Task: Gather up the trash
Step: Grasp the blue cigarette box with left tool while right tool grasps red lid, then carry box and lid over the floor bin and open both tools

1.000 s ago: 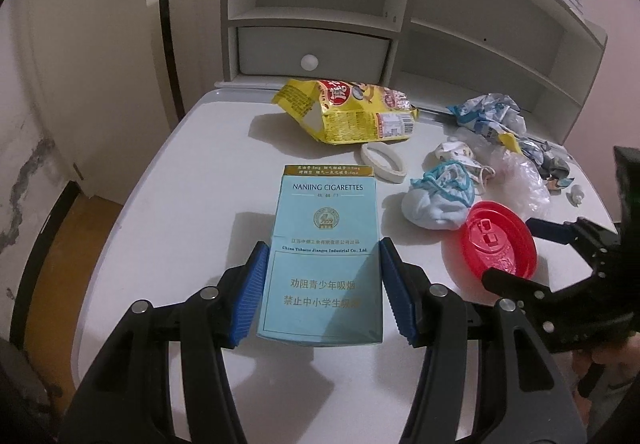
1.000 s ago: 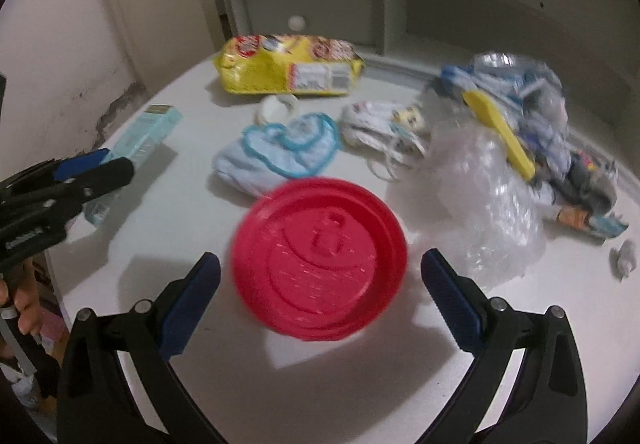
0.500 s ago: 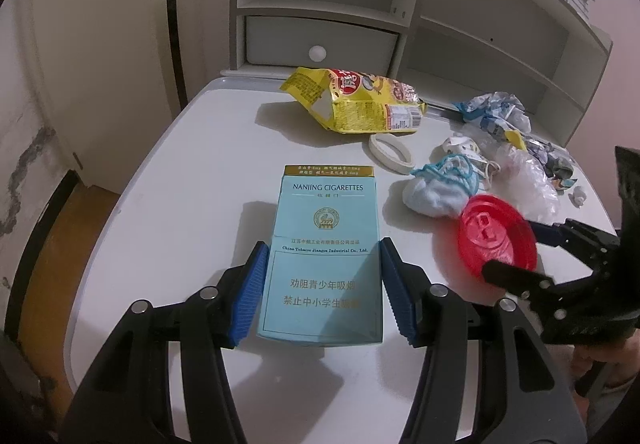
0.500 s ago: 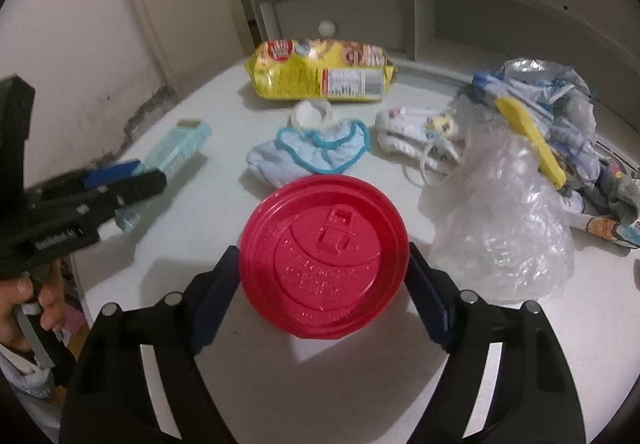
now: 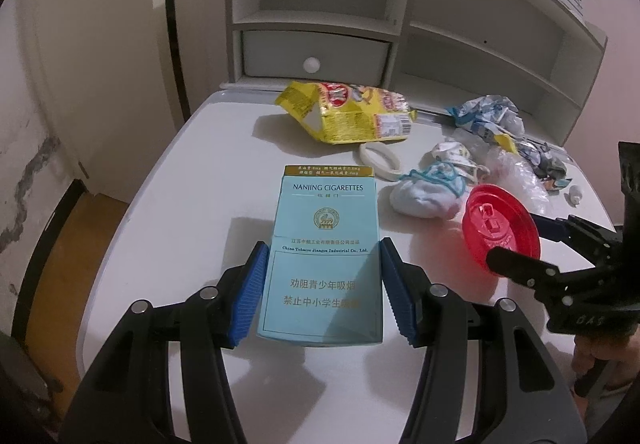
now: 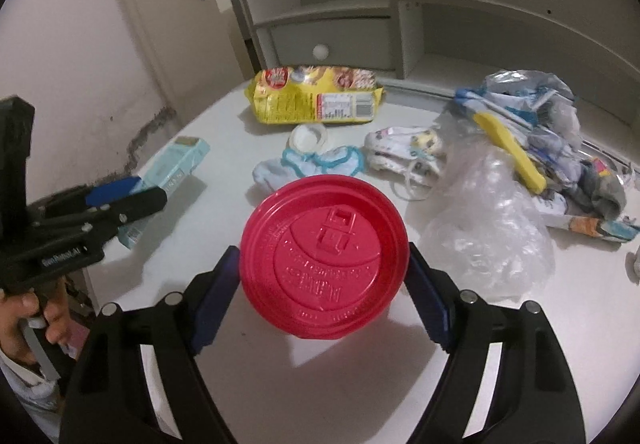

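A pale blue cigarette box (image 5: 326,212) hangs a little above the white table (image 5: 180,184), casting a shadow. My left gripper (image 5: 323,244) is shut on it, a blue pad pressed to each long side. In the right wrist view the same box (image 6: 180,156) sticks out of the left gripper (image 6: 150,191) at the left. A round red cup lid (image 6: 320,228) sits between the pads of my right gripper (image 6: 322,249), which is shut on its rim and holds it tilted off the table. The left wrist view shows that lid (image 5: 496,220) in the right gripper (image 5: 516,240).
On the table lie a yellow snack bag (image 5: 352,112), a white tape ring (image 5: 378,160), a blue-trimmed white cloth (image 5: 424,192), crumpled clear plastic (image 6: 488,228) and a heap of wrappers (image 6: 532,124). A white shelf unit with a drawer (image 5: 316,56) backs the table. A door (image 5: 100,24) stands left.
The right gripper's jaws have come in from wide apart onto the red lid's rim and raised it off the table. The left gripper has kept still with the cigarette box.
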`<state>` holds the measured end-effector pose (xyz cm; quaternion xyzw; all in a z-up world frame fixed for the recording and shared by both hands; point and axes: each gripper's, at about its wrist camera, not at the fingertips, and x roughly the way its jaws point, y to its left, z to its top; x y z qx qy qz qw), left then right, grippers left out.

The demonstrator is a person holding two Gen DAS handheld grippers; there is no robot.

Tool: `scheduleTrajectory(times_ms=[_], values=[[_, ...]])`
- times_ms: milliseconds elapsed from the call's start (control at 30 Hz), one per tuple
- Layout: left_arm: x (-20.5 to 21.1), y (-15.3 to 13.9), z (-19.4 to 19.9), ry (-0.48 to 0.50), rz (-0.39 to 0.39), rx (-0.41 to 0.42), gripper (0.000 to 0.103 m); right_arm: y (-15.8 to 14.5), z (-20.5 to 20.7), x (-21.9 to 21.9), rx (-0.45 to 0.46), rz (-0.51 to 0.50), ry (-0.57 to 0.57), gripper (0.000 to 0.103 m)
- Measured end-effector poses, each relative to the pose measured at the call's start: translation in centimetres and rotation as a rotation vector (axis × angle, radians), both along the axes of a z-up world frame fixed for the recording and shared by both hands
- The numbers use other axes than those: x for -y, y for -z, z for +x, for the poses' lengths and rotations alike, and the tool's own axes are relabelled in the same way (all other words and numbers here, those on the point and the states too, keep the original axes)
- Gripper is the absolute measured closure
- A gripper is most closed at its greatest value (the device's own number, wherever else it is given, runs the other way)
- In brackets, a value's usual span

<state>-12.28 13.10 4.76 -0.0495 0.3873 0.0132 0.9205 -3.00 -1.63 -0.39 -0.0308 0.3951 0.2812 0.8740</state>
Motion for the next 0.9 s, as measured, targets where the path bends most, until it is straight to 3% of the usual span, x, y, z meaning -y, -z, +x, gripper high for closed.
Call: scheduleTrajectory(times_ms=[167,267,367,500,600,700,767,900], values=[[4.1,-3.7,0.7,0.081,0.069,0.083,0.048,-5.2,-1.6,4.9,0.083,0.136,0.035,0.025],[9.7,-7.0,1.0,0.234,0.053,0.15,0.048,-9.2,-4.7,11.3,0.185,0.141,0.127,0.025],[18.0,-8.8,0.5,0.445,0.012,0.184,0.048,-11.6,-9.4,20.6,0.245,0.13,0.302,0.025],[31.9,-8.2,-2.3,0.801,-0.071,0.138,0.048,-11.3,-17.3,34.2,0.229,0.101,0.611,0.025],[42.1,-5.4,-6.5,1.058,-0.109,0.048,0.048,-8.0,-24.3,43.6,0.144,0.139,0.858,0.025],[48.8,-1.3,-10.2,1.211,-0.113,-0.051,0.048,-2.8,-28.8,49.5,0.027,0.191,1.004,0.025],[52.3,3.0,-12.0,1.27,-0.103,-0.145,0.048,2.5,-31.0,52.4,-0.087,0.239,1.066,0.025],[57.5,16.3,-12.5,1.254,0.022,-0.397,0.049,15.4,-32.4,55.5,-0.34,0.347,1.131,0.025]])
